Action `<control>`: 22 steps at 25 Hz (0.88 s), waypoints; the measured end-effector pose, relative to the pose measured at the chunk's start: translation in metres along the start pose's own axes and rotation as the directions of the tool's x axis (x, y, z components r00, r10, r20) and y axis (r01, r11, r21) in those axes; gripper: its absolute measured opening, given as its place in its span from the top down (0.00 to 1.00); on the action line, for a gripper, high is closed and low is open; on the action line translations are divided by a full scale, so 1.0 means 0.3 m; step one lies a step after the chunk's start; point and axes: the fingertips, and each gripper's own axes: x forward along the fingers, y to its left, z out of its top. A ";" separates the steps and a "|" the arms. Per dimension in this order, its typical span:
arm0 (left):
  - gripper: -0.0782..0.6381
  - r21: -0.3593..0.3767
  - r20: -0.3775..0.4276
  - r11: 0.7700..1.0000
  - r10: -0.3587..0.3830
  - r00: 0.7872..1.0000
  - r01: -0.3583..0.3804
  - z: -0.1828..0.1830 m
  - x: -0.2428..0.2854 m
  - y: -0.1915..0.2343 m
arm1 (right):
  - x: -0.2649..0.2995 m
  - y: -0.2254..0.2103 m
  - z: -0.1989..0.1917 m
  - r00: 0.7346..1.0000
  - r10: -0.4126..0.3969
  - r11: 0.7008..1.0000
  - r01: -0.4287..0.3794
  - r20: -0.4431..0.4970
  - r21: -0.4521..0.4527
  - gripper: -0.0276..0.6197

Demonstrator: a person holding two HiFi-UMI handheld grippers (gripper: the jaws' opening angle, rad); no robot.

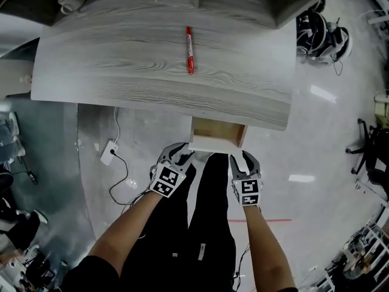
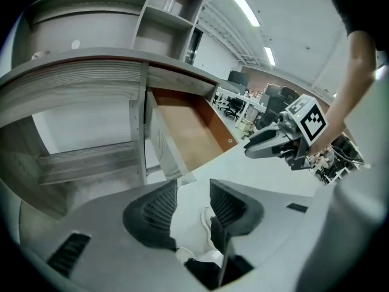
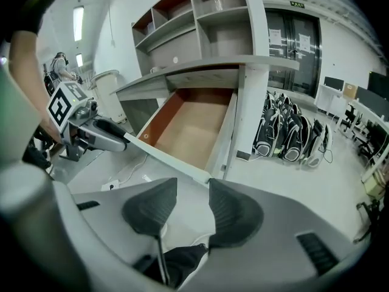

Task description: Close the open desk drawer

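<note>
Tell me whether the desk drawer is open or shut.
Open: the drawer sticks out from under the desk, its wooden bottom exposed in both gripper views.

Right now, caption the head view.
Left tool and right tool, open, near the open drawer; red marker on desk.

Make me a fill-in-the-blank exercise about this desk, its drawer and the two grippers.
The desk drawer under the desk top is ____.
The marker lying on the desk top is coloured ____.
The left gripper and the right gripper both have their jaws ____, with nothing between them.
Missing words: open; red; open.
</note>
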 end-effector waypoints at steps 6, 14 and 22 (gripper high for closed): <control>0.64 0.014 -0.009 1.000 -0.019 1.000 0.019 0.011 0.013 -0.009 | 0.022 -0.002 -0.011 1.000 -0.019 0.999 0.020 -0.013 0.042 0.70; 0.68 0.002 -0.022 1.000 0.016 1.000 -0.016 0.016 0.019 -0.017 | 0.022 -0.024 -0.004 0.999 -0.040 0.995 0.039 0.005 0.093 0.76; 0.69 -0.067 0.045 0.998 0.000 0.999 0.003 0.093 -0.038 -0.036 | -0.039 -0.031 0.052 0.994 -0.070 0.990 0.059 0.081 0.132 0.76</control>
